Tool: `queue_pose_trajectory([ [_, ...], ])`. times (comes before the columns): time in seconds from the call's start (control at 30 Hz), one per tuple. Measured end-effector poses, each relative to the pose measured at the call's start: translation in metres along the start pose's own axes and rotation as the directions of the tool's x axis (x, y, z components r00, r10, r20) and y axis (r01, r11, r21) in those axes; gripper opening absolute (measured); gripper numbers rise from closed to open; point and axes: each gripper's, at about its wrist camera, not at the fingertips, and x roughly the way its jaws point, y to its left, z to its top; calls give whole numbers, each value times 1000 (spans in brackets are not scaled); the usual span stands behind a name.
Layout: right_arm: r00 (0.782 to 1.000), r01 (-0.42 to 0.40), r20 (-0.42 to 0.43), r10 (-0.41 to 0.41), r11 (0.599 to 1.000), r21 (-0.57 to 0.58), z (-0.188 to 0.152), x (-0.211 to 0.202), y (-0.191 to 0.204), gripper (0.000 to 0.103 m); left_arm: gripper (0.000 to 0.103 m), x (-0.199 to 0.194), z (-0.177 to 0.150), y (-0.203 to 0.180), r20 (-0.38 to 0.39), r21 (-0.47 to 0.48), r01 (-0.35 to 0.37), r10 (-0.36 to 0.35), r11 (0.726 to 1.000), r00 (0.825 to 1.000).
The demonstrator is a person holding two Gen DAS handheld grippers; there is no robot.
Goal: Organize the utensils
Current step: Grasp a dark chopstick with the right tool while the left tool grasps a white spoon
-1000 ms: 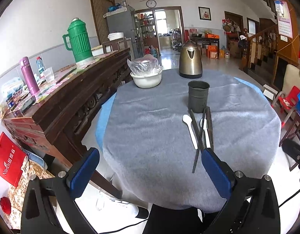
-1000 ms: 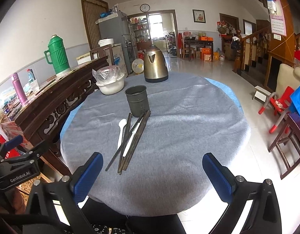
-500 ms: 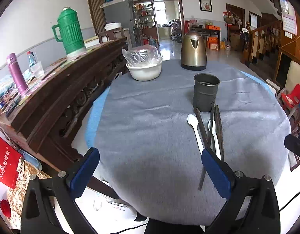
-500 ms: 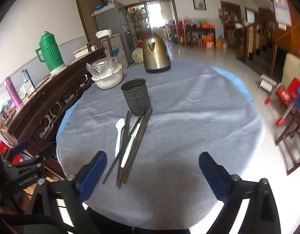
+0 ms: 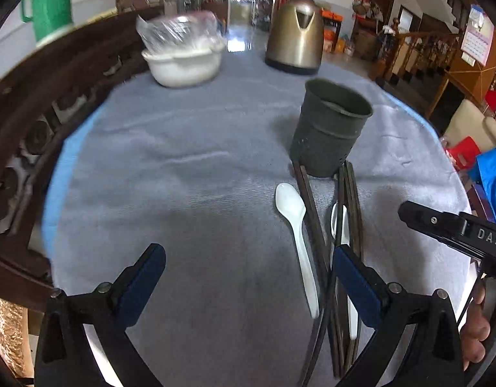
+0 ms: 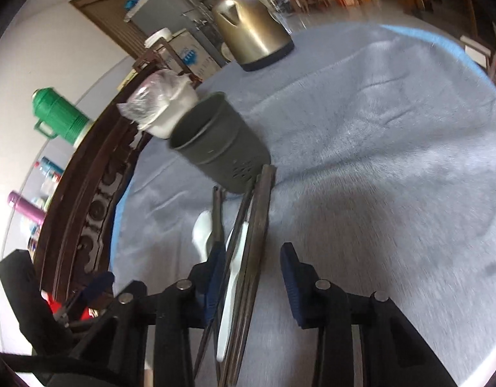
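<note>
We have our right gripper (image 6: 252,271) part-open and straddling the chopsticks (image 6: 259,225) and a white spoon (image 6: 230,293) lying just ahead of the holder cup (image 6: 220,143), ready to pinch, while our left gripper (image 5: 248,277) waits wide and empty beside them.

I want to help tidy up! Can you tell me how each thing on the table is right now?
Utensil cup: upright, looks empty.
White spoons: lying flat on the cloth.
Chopsticks: lying flat, bunched with the spoons.
Bowl: covered with plastic.
Kettle: upright, lid shut.
Left gripper: open.
Right gripper: open, straddling the chopsticks.
</note>
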Motion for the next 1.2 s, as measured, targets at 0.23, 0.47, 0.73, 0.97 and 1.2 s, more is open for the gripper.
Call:
queue_pose_trajectory([
  [0.23, 994, 29, -103, -27, 999, 22, 12, 50, -8, 22, 93, 37, 11, -12, -99, 12, -2, 3, 1000, 995],
  [0.47, 990, 60, -129, -60, 998, -3, 14, 68, -4, 18, 72, 59, 10, -14, -169, -13, 1, -3, 1000, 986],
  [0.73, 988, 116, -104, -114, 993, 15, 21, 52, -21, 9, 49, 57, 16, -3, -157, -25, 2, -6, 1000, 988],
  [0.97, 994, 23, -106, -16, 997, 68, 29, 50, -12, 13, 51, 63, 23, 17, -191, -77, 67, -80, 995, 978],
  [1.2, 990, 44, -139, -35, 997, 63, 26, 74, -2, 14, 52, 74, 37, 24, -178, -103, 83, -101, 991, 979],
])
